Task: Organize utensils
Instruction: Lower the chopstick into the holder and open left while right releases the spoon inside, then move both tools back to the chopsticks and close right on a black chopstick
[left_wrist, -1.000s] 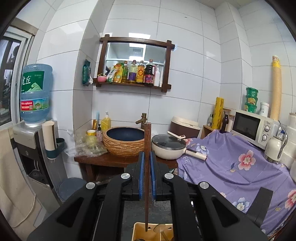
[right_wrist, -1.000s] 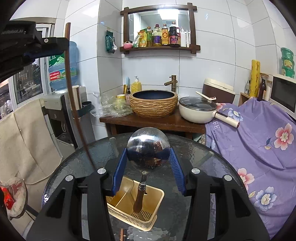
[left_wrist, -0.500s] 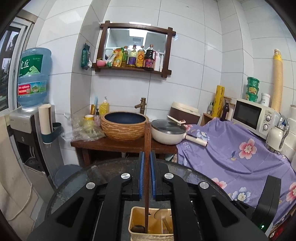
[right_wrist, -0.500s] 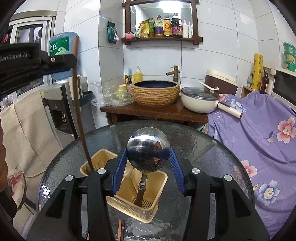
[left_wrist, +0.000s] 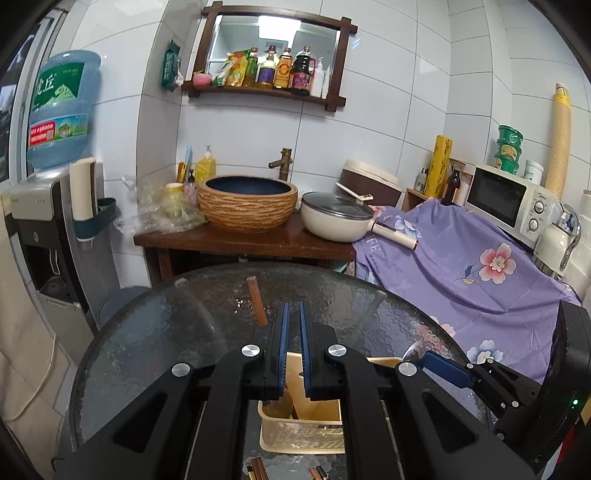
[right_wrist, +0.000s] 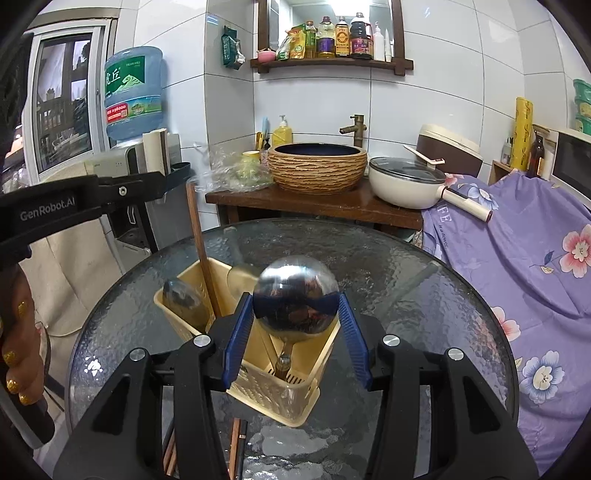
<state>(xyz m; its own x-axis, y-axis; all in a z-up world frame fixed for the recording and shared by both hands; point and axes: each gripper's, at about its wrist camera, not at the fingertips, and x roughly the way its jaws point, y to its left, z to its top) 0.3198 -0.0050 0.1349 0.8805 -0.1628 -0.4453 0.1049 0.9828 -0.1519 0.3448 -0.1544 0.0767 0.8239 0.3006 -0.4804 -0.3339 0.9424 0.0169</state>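
We see the right gripper (right_wrist: 295, 297) clamped on the round steel bowl of a ladle (right_wrist: 295, 317), both blue pads pressing its sides. The ladle hangs handle-down, and its handle end sits inside the near compartment of the yellow basket (right_wrist: 273, 398). The basket stands on the round glass table (right_wrist: 406, 295).

The left gripper (left_wrist: 291, 306) has its jaws almost together with nothing between them. In its own view a brown stick (right_wrist: 203, 251) stands just beside its left finger, not in the grip. From the right wrist view we see that stick leaning in the basket's far left compartment next to a dark spoon (right_wrist: 181, 295). Its top is near the left gripper's tip, and we can't tell if they touch.

A few loose chopsticks (right_wrist: 234, 439) lie on the glass just in front of the basket.
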